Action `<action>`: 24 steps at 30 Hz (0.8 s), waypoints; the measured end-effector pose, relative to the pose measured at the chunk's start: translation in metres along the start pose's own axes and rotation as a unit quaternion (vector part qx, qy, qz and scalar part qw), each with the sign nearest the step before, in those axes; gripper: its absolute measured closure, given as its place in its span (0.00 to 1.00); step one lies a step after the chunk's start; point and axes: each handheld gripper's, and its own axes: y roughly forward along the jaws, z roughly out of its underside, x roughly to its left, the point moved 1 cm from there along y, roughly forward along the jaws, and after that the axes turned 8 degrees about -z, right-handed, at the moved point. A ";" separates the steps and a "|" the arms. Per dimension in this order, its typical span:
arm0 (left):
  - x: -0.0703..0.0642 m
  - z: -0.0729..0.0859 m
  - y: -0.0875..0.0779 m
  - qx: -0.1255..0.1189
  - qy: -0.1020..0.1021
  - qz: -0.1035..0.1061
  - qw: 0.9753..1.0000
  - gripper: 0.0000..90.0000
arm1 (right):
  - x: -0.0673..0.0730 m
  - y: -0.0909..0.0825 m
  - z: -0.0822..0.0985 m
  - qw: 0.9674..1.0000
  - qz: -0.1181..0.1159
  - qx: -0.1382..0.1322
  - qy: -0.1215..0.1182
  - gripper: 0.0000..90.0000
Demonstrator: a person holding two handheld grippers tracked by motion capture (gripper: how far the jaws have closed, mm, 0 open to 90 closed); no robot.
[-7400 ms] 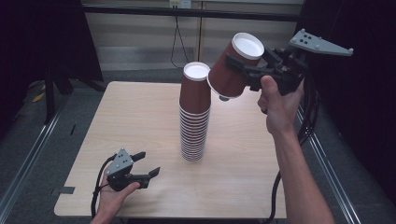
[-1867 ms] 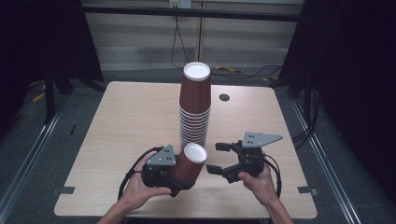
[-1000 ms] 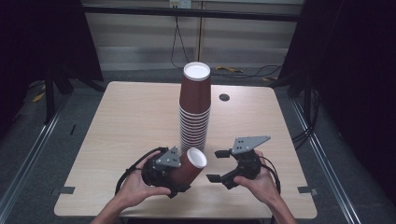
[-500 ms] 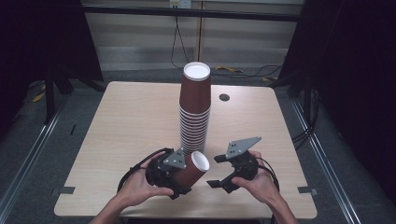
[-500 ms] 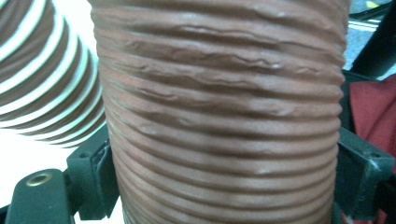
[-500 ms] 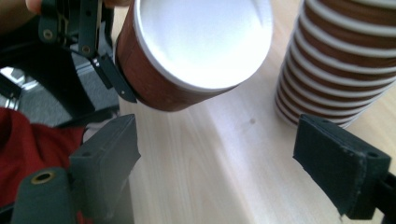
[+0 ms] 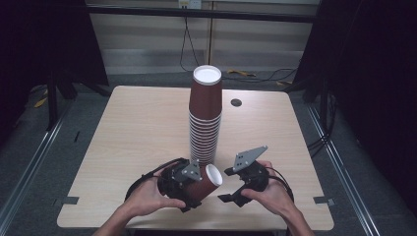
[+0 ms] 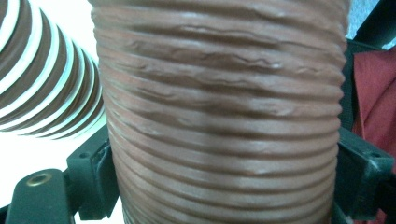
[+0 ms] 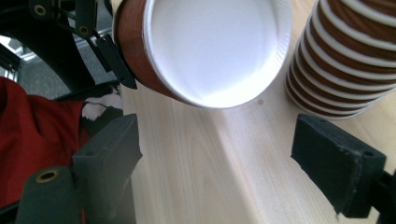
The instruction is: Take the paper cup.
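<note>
1. The desk (image 7: 123,128) carries a tall stack of brown cups (image 7: 205,118) at its centre.
2. The left claw (image 7: 189,184), at the desk's 6 o'clock edge, is clamped on a single brown cup (image 7: 204,183), its jaws pressing both ribbed sides (image 8: 224,140).
3. The cup lies tilted, white mouth (image 9: 210,46) facing 3 o'clock toward the right claw (image 7: 231,189).
4. The right claw's jaws stand apart, holding nothing, just beside the cup's mouth.

Light wooden table (image 7: 137,128), grey floor (image 7: 29,162), pale back wall (image 7: 147,34), dark curtains (image 7: 44,39).
</note>
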 end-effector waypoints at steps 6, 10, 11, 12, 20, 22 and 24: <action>-0.001 -0.003 0.005 0.016 0.009 0.001 1.000 0.14 | 0.000 0.004 -0.002 1.000 0.007 0.029 0.000 0.18; -0.001 -0.002 0.008 0.039 0.026 0.001 0.999 0.14 | -0.001 0.005 -0.003 0.999 0.008 0.047 0.000 0.20; -0.001 -0.003 0.008 0.041 0.028 0.000 0.999 0.14 | -0.001 0.006 -0.004 0.999 0.004 0.046 -0.005 0.21; -0.001 -0.004 0.007 0.044 0.031 0.001 0.999 0.14 | -0.002 0.006 -0.004 0.999 0.004 0.047 -0.007 0.22; -0.006 -0.012 0.006 0.056 0.043 -0.002 0.998 0.14 | -0.002 0.009 -0.010 0.998 -0.013 0.063 -0.015 0.20; -0.010 -0.012 0.009 0.053 0.031 0.000 0.998 0.14 | -0.002 0.010 -0.010 0.997 -0.022 0.066 -0.016 0.21; -0.011 -0.012 0.012 0.058 0.033 0.001 0.998 0.14 | -0.001 0.012 -0.010 0.997 -0.026 0.066 -0.017 0.23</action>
